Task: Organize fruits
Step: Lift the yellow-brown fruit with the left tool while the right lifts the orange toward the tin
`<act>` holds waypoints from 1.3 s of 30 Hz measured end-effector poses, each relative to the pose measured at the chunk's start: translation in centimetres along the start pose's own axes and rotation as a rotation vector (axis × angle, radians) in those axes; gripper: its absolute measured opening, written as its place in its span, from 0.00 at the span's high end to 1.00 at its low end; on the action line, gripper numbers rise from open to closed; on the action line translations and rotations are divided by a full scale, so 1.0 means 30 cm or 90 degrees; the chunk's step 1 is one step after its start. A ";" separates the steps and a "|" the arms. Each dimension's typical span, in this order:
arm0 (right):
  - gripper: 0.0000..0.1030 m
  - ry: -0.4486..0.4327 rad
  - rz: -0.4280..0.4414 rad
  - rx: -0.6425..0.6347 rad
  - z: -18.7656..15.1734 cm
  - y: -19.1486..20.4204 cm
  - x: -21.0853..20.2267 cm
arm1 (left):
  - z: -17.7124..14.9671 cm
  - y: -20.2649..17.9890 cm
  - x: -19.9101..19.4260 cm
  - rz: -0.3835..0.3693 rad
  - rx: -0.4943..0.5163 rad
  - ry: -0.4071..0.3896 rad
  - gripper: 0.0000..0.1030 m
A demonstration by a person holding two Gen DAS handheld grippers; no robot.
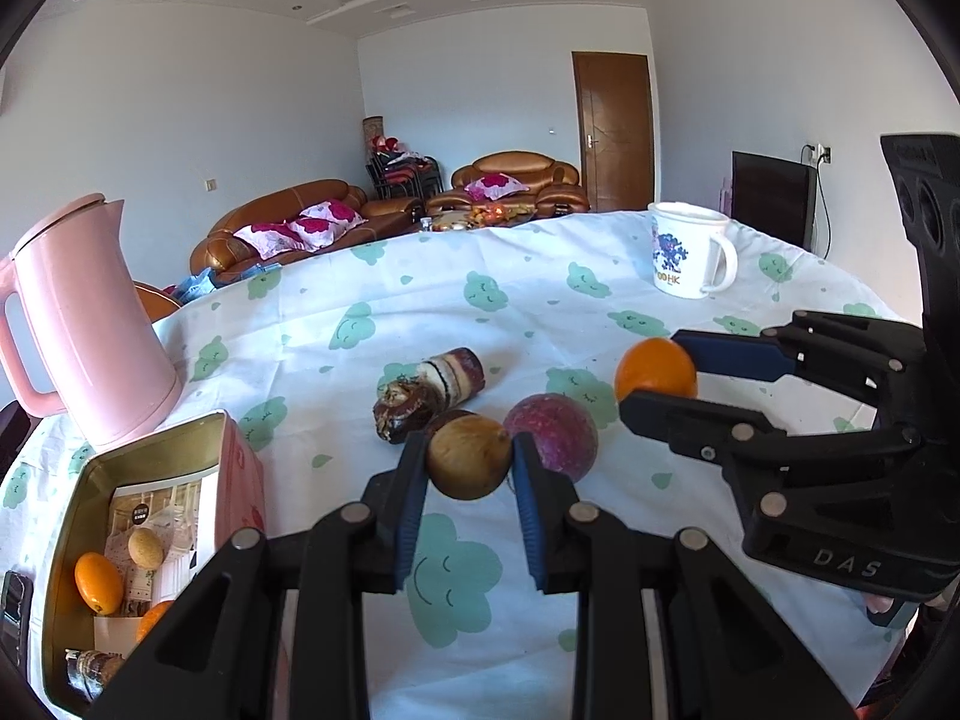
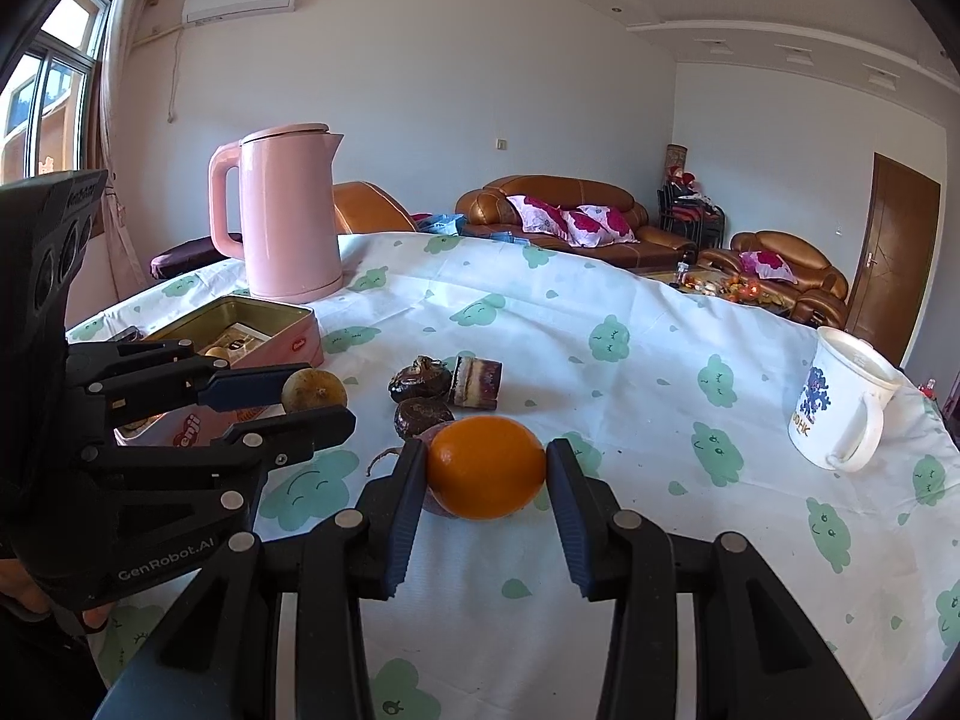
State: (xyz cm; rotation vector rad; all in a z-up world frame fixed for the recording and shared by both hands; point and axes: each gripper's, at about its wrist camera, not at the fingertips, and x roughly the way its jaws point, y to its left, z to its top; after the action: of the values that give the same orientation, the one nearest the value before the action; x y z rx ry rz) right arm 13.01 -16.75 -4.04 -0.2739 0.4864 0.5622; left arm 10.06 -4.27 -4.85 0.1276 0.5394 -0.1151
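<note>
**A:** What do the tongs hold?

**B:** The left gripper (image 1: 469,463) is clamped on a small brown-green round fruit (image 1: 468,456), one blue pad on each side, and the fruit sits raised above the cloth. The right gripper (image 2: 486,467) is closed on an orange (image 2: 487,467), its pads pressing both ends. The left wrist view shows that gripper (image 1: 657,373) coming in from the right with the orange (image 1: 656,370) between its fingers.

**A:** And around them?

**B:** Just behind the brown-green fruit lies a purple-red round fruit (image 1: 555,435), resting on the tablecloth (image 1: 336,360). Beyond it are two dark wrinkled fruits (image 2: 420,384) (image 2: 422,418) and a short purple-and-white banded piece (image 2: 476,381), close together.

**A:** Where is the container?

**B:** A pink tin box (image 1: 237,468) stands open at the left, near the left gripper. Inside are an orange fruit (image 1: 98,582), a pale yellowish one (image 1: 145,548) and printed cards. Behind the tin stands a pink kettle (image 1: 90,324); a white mug (image 1: 690,252) with a blue print sits far right, well apart from the fruit.
</note>
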 end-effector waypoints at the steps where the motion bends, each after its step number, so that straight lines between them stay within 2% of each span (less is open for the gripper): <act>1: 0.59 -0.002 0.000 -0.001 0.000 0.001 -0.002 | 0.000 -0.001 -0.003 0.001 0.000 -0.002 0.71; 39: 0.59 -0.099 0.006 -0.035 -0.019 0.040 -0.110 | -0.006 0.000 -0.081 0.040 -0.001 -0.078 0.71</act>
State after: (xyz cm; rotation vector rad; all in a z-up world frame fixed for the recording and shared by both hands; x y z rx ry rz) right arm 9.69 -17.43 -2.98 -0.2784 0.3225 0.6022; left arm 7.89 -4.06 -3.75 0.1346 0.4135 -0.0607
